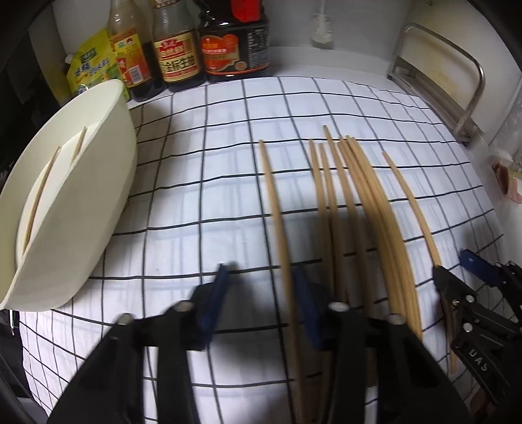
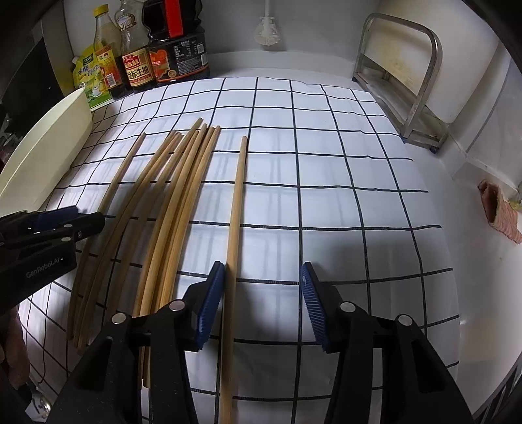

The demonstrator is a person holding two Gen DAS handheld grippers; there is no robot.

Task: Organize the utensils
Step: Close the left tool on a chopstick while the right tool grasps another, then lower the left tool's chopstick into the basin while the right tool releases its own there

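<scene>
Several wooden chopsticks [image 1: 359,202] lie side by side on a white checked cloth [image 1: 212,195]; they also show in the right wrist view [image 2: 176,189]. A cream utensil holder [image 1: 65,202] at the left holds two chopsticks [image 1: 42,189]. My left gripper [image 1: 261,293] is open, with the leftmost chopstick [image 1: 277,221] between its jaws. My right gripper [image 2: 262,293] is open, with the rightmost chopstick [image 2: 236,202] just inside its left pad [image 2: 210,303]. The right gripper also shows in the left wrist view [image 1: 456,270].
Sauce bottles [image 1: 182,49] and a yellow pouch [image 1: 88,65] stand at the back left. A metal rack [image 2: 401,75] stands at the back right. A white brush [image 2: 267,29] hangs on the back wall. A reddish rag [image 2: 499,212] lies at the right.
</scene>
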